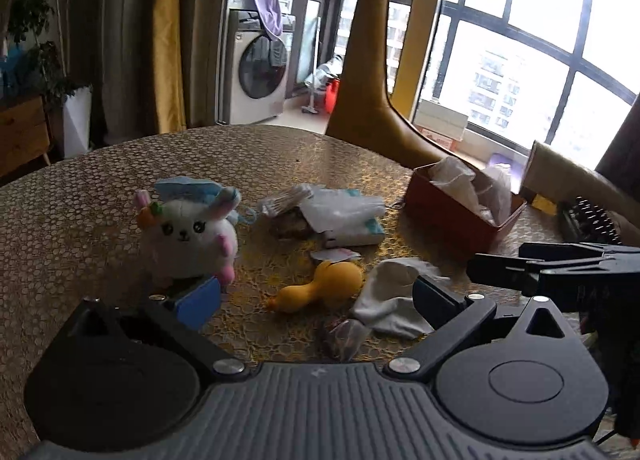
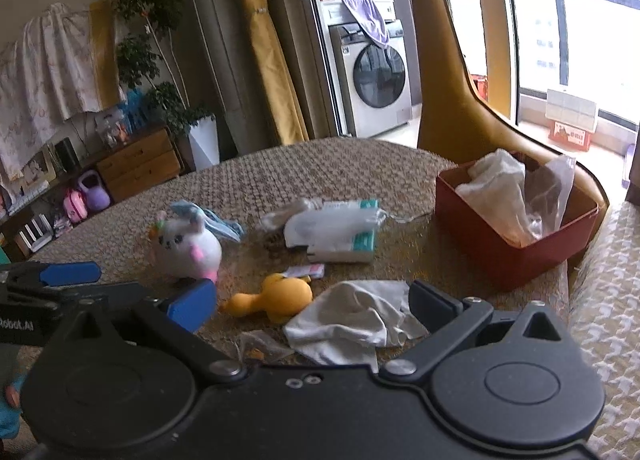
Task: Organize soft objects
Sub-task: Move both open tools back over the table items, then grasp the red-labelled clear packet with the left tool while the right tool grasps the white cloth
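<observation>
A yellow duck toy (image 1: pixel 320 286) (image 2: pixel 276 296) and a crumpled white cloth (image 1: pixel 396 300) (image 2: pixel 352 320) lie on the gold patterned table (image 1: pixel 100 187). My left gripper (image 1: pixel 316 300) hangs open just above them, its blue pad close to a white plush bunny (image 1: pixel 192 236) (image 2: pixel 192 244). Beside it on the right, my right gripper (image 2: pixel 312 306) is open too, with the white cloth lying loose between its fingers. A red box (image 1: pixel 464 215) (image 2: pixel 512 256) at the right holds a white cloth and clear plastic.
A tissue pack under a plastic bag (image 1: pixel 344 215) lies mid-table, and a blue mask (image 1: pixel 188 185) sits behind the bunny. A small clear pouch (image 1: pixel 344 336) is near the front. A yellow chair back (image 1: pixel 372 59) rises behind the table, with a black keyboard-like object (image 1: pixel 592 219) at far right.
</observation>
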